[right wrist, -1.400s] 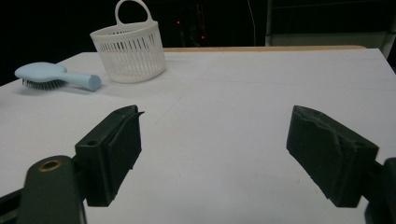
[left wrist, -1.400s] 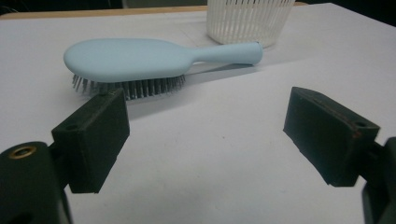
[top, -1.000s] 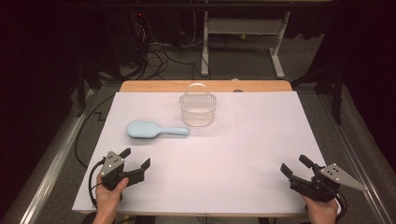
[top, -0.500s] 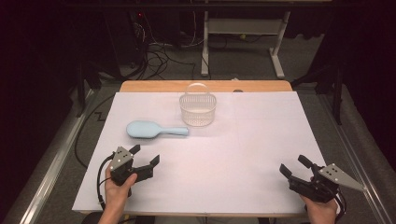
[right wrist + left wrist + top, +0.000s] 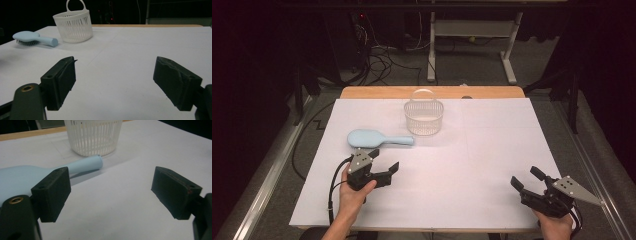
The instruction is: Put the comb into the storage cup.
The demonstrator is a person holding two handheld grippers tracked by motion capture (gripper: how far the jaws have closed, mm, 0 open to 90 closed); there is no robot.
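Nearest the person, the right gripper (image 5: 529, 181) sits low at the table's (image 5: 492, 165) front right corner, jaws spread wide and empty, well apart from everything; it looks parked, out of the other hand's way. Farther in, the left gripper (image 5: 385, 161) hovers just short of the light blue hairbrush (image 5: 377, 138), jaws wide apart with nothing between them, angled toward the handle, likely lining up a grasp. The hairbrush lies flat on the white sheet, bristles down, handle end pointing at the white slatted basket (image 5: 424, 114) just beyond, probably its destination.
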